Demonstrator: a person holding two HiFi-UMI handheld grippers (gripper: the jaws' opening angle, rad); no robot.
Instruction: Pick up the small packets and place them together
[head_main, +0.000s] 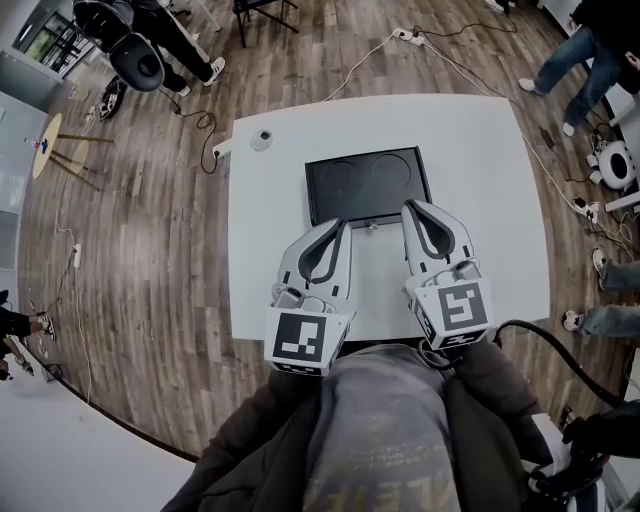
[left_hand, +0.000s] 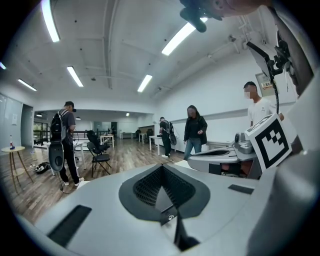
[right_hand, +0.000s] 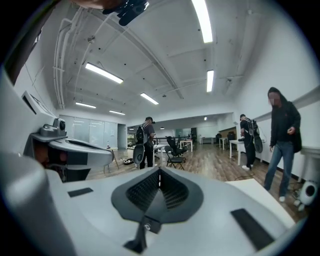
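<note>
Left gripper (head_main: 343, 230) and right gripper (head_main: 412, 208) poised empty at a white table (head_main: 500, 200), no small packets in sight
A black tray (head_main: 368, 186) lies at 12 o'clock from the person, probably centred so either hand can reach it as a collecting spot; the two grippers hover side by side toward the 6 o'clock edge, each with jaws pressed together on nothing, likely a ready pose; a small round object (head_main: 262, 139) sits near the 10 o'clock corner; the only markings are black-and-white square codes on the gripper cubes, and faint print on the person's top is unreadable
</note>
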